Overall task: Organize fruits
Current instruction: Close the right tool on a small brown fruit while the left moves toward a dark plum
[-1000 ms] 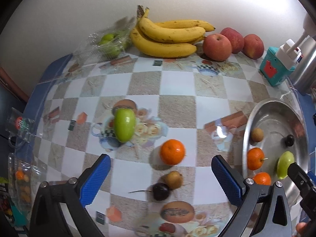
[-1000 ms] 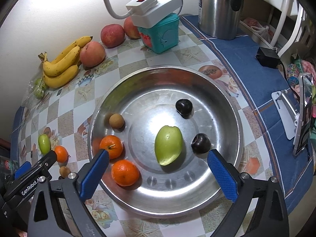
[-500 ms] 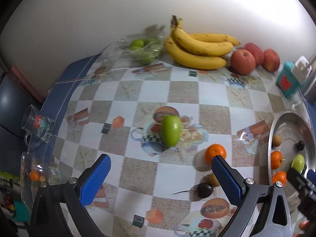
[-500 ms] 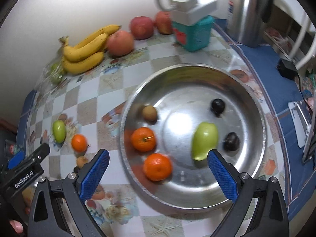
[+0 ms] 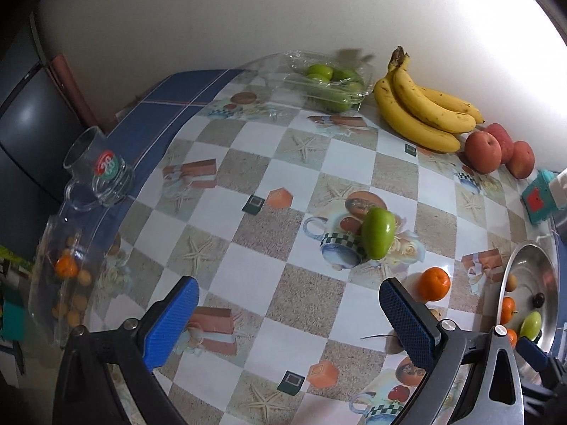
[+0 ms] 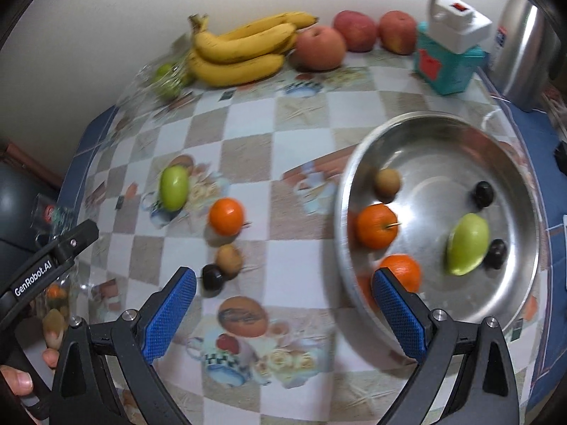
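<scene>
Two empty grippers above a checked table with loose fruit beside a steel bowl.

Right-view order: steel bowl [image 6: 443, 124] right; green fruit [image 6: 173, 187] centre-left, firm, slippery, grip its sides; orange [image 6: 226, 216] centre, soft. Right gripper [image 6: 280, 313] and left gripper [image 5: 288, 322] gape wide, holding nothing.

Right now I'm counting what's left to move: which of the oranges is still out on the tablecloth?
The orange lying on the checkered tablecloth, between the green fruit and the steel bowl. The other two oranges already sit inside the bowl.
</scene>
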A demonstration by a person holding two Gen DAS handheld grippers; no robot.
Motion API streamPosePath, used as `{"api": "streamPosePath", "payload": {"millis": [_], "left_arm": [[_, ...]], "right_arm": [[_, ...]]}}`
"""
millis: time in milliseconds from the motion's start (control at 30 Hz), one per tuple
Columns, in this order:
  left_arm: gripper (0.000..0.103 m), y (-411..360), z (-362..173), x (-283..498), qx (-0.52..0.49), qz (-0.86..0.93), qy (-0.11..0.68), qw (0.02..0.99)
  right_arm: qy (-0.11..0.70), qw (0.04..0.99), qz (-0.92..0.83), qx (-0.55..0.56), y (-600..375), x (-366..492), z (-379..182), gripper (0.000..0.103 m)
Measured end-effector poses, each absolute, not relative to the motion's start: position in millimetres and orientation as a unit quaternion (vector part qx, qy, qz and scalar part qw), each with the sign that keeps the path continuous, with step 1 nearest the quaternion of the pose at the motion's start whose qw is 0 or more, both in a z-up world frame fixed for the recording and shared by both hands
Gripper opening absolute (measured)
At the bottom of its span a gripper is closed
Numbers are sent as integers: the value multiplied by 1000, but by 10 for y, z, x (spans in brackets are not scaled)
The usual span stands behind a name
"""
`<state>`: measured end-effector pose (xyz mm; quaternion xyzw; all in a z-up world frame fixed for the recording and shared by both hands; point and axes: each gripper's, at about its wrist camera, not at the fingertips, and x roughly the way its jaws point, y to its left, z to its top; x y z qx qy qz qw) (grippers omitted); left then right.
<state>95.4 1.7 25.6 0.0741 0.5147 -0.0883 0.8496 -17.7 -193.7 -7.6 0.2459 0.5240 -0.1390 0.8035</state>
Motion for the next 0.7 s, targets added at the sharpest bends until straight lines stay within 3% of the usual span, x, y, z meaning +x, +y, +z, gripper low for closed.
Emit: {"api": "streamPosePath", "payload": {"millis": [700], "left_arm": [[103,1,44,1029,53,-98,550,828]], "right_arm": [[524,799,-114,273,-1858,10,-305,99]]}}
